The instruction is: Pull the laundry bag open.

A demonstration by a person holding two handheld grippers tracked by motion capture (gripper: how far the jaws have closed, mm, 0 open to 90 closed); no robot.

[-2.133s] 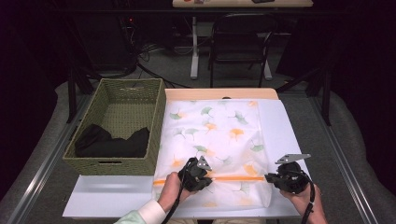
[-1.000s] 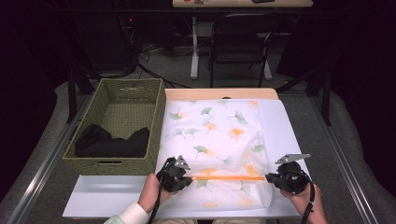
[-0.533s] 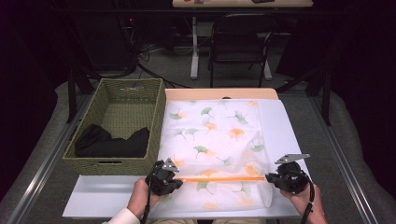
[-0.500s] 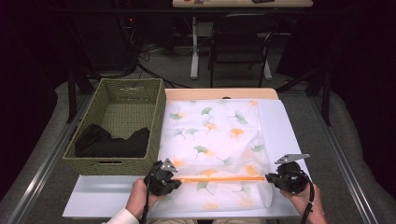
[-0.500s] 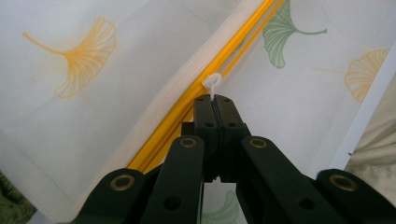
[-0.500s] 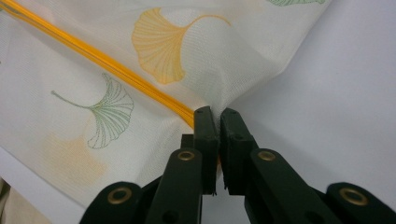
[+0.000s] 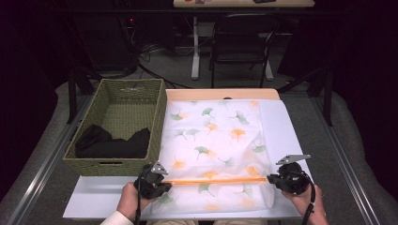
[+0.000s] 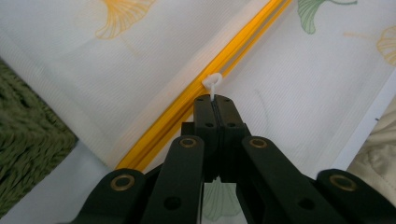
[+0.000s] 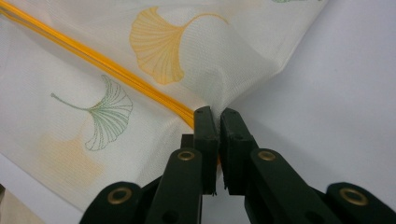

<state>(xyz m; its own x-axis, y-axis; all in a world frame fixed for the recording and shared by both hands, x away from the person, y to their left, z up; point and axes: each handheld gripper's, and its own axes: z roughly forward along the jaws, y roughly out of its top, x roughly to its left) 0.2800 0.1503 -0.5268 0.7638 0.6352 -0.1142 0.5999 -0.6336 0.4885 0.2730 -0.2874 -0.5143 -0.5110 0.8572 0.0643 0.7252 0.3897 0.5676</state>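
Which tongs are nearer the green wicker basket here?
Left. The left tongs sit just beyond the basket's near right corner, shut on the mesh bag's zipper pull. The right tongs grip the mesh bag's far edge.

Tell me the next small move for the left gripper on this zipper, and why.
Probably keep drawing the zipper pull leftward along the orange zipper. The left gripper is shut on the pull short of the mesh bag's left edge, while the right gripper pinches the opposite corner to brace it.

Both grippers at the ends of the orange zip

At lower centre, the left gripper (image 7: pixel 157 180) and right gripper (image 7: pixel 281 178) meet the leaf-print mesh bag (image 7: pixel 211 140); a wicker basket (image 7: pixel 159 122) sits left.
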